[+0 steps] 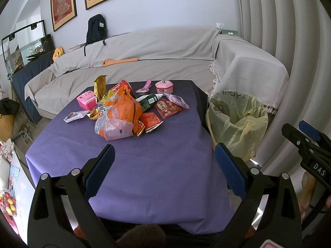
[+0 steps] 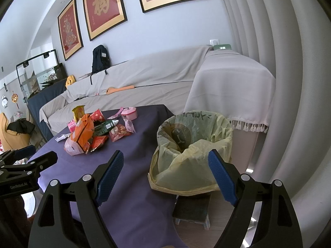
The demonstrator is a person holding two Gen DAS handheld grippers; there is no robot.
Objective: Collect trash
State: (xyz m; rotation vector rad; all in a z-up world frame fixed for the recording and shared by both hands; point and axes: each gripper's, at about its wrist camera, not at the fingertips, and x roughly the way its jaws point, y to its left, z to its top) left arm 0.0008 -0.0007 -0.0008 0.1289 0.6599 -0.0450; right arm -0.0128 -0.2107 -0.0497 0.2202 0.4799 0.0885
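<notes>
Left wrist view: left gripper (image 1: pixel 164 163) spread wide, empty, hovering over near edge of purple tablecloth (image 1: pixel 144 175); trash pile (image 1: pixel 126 108) sits mid-table toward the far side, big orange bag (image 1: pixel 124 111) with long axis running near-left to far-right, open crumpled end toward camera, green wrapper (image 1: pixel 149 101) pointing far-right. Bin (image 1: pixel 235 119) with yellow liner stands off the table's right edge, grey-covered sofa (image 1: pixel 144 47) and framed pictures behind. Right wrist view only: right gripper (image 2: pixel 165 175) also spread, empty, aimed at bin (image 2: pixel 192 144), which rests on a small stool (image 2: pixel 192 208).
</notes>
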